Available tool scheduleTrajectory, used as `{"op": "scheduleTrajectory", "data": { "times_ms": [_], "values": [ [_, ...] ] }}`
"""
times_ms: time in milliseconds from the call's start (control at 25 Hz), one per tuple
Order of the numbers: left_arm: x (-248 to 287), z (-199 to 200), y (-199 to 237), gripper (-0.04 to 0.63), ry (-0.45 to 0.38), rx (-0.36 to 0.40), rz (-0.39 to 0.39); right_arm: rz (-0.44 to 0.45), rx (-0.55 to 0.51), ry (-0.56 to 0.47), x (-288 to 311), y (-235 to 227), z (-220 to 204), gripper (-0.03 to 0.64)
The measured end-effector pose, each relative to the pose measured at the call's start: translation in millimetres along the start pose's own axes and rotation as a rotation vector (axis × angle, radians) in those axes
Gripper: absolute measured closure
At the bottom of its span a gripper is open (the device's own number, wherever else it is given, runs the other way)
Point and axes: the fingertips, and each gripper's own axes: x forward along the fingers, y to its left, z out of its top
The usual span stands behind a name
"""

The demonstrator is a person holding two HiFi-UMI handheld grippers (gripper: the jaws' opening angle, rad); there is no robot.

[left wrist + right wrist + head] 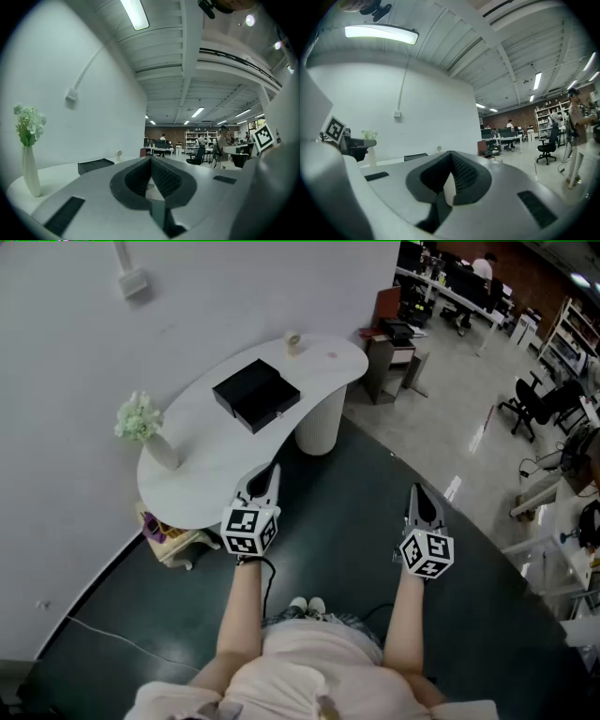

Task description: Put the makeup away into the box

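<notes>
Black and rectangular, a box (255, 395) is lying near the middle of a white curved table (202, 460) that is standing against a white wall in the head view. A small pale round object (292, 343) is sitting at the table's far end, well apart from the box; whether it is makeup I cannot tell. A white vase of pale flowers (141, 423) is standing at the table's left edge. The left gripper (272, 472) is hovering over the table's near edge and pointing toward the box. The right gripper (415, 493) is hanging over the dark floor to the right, clear of the table.

In the left gripper view, the left gripper (151, 159) is pressing its jaws together with nothing between them. The box (96, 165) is showing beyond them to the left. The vase (30, 173) is standing nearer, at the far left.

In the right gripper view, the right gripper (451, 154) is likewise keeping its jaw tips touching, gripping nothing. The box (416, 156) is lying on the table far ahead. The left gripper (351, 140) is showing at the left.
</notes>
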Motion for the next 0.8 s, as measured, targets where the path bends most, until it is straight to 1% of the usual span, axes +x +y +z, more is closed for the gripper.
{"op": "scheduleTrajectory", "data": {
  "times_ms": [520,800],
  "values": [
    [2.6,0.0,-3.8,0.569,-0.003,-0.002,0.003,0.032,0.006,-0.011,1.7,3.3,2.4,0.601],
    [-3.2,-5.9,-7.3,0.569,0.006,-0.005,0.004,0.05,0.046,-0.009,-2.7,5.0,-5.3,0.601]
  ]
}}
